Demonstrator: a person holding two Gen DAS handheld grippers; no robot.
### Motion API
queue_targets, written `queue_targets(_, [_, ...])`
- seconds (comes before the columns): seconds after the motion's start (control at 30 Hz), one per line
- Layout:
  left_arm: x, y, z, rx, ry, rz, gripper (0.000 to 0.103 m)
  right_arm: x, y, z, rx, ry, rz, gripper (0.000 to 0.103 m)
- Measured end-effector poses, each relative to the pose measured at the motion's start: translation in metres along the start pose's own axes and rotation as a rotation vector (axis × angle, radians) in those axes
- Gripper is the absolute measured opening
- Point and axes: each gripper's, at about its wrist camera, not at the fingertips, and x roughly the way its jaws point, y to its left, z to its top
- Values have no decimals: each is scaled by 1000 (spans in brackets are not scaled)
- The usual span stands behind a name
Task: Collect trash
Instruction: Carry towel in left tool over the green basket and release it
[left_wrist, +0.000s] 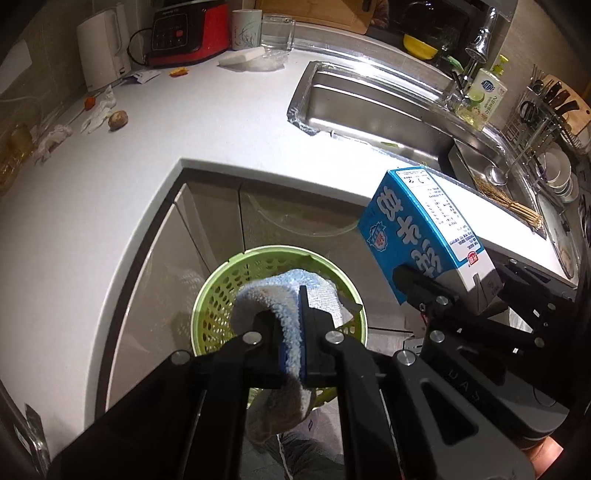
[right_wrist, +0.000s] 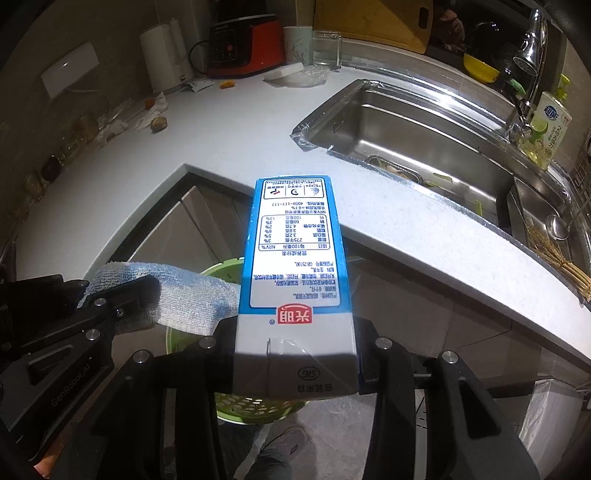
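Both hands are over the green bin (left_wrist: 280, 306), which stands on the floor below the edge of the white surface (left_wrist: 147, 192). The left claw (left_wrist: 286, 332) is clenched on a blue cloth (left_wrist: 291, 299) directly above the bin's mouth; the right claw (right_wrist: 295, 354) grips a milk carton (right_wrist: 295, 266) by its base, also above the bin but nearer the surface's edge. To drop cleanly, I would centre each item over the opening, tip the carton so its long side clears the rim, and release the cloth first, since it hangs limp and may snag on the rim. The bin's inside is mostly hidden by cloth and carton, so how full it is cannot be told. The scraps (left_wrist: 99, 114) left on the surface, far from the bin, are too small to identify.
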Motion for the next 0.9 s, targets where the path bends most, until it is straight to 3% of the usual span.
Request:
queue_targets(0.2, [8, -4, -16, -38, 30, 17, 4, 0, -2, -10, -31, 16, 13, 42])
queue_targets(0.67, [16, -3, -5, -22, 41, 50, 7, 4, 0, -3, -28, 14, 12, 42])
queue_targets(0.7, [17, -3, -5, -21, 48, 51, 18, 4, 0, -2, -27, 15, 12, 42])
queue_targets(0.73, [18, -2, -5, -24, 59, 55, 37, 5, 0, -2, -27, 16, 13, 42])
queue_targets(0.83, [15, 6, -5, -46, 44, 101, 62, 4, -6, -1, -12, 11, 2, 42])
queue_targets(0.9, [12, 9, -4, -50, 38, 95, 70, 4, -9, 0, -6, 10, -6, 42])
